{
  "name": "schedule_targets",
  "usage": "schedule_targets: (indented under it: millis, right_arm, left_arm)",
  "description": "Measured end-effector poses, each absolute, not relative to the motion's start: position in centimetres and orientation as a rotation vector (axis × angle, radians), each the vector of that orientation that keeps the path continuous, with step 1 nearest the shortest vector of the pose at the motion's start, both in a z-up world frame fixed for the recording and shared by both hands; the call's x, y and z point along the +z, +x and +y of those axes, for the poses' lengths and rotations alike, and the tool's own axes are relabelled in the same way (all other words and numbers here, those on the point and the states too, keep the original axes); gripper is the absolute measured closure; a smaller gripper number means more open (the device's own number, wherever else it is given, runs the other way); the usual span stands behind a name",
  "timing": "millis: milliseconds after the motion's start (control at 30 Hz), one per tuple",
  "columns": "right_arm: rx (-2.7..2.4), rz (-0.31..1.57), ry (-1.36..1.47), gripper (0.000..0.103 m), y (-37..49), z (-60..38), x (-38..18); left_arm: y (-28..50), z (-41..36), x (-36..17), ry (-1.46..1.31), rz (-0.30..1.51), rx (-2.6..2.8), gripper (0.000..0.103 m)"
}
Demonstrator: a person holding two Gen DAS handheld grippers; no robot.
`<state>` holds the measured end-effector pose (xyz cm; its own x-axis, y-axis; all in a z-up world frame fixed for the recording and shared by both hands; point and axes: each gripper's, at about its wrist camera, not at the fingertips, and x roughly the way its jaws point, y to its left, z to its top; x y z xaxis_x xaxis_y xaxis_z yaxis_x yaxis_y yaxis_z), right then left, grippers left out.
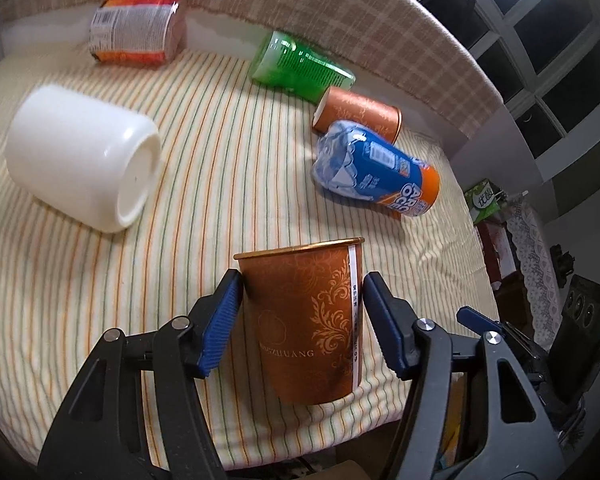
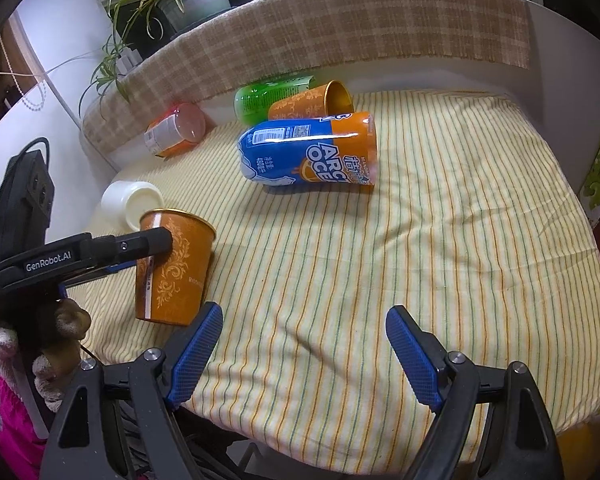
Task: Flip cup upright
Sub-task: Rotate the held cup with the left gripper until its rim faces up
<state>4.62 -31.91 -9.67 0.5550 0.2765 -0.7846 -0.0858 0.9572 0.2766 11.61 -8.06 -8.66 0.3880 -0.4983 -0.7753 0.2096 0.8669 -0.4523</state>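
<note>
An orange paper cup [image 1: 304, 320] with gold patterns stands upright on the striped cloth, rim up, between the fingers of my left gripper [image 1: 300, 320]. The left blue pad touches its side; the right pad stands a little off it. In the right wrist view the same cup [image 2: 176, 272] is at the left with the left gripper's black finger [image 2: 140, 244] across it. My right gripper [image 2: 304, 356] is open and empty over the cloth near the front edge. A second orange paper cup [image 1: 356, 114] lies on its side at the back, also seen in the right wrist view [image 2: 312, 100].
A white mug [image 1: 80, 160] lies on its side at the left. A blue and orange can-shaped cup [image 1: 376, 168], a green cup [image 1: 296, 64] and an orange-labelled jar [image 1: 136, 34] also lie on their sides. A checked backrest [image 2: 320, 32] bounds the rear. The cloth edge [image 1: 260, 440] runs along the front.
</note>
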Motion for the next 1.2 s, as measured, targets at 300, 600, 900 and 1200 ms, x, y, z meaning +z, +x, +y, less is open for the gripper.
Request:
schedule_targets:
  millis: [300,600,900,1200]
  right_arm:
    - [0.211,0.958,0.224,0.017,4.7,-32.1,-9.7]
    - [0.213,0.959,0.228,0.017,4.7,-32.1,-9.8]
    - [0.205,0.952,0.229,0.017,4.6,-32.1,-9.6]
    - [0.206,0.952,0.228,0.017,4.6,-32.1,-9.6]
  left_arm:
    - [11.1,-9.0,-6.6,-0.165,0.963,-0.402,0.039]
    - [10.4,-10.9,-5.9,-0.002,0.845,-0.336,0.039]
    - [9.8,-12.1,-6.2,0.079,0.808,-0.32,0.039]
    - [9.1,-12.1,-6.9,0.075,0.831,-0.343,0.04]
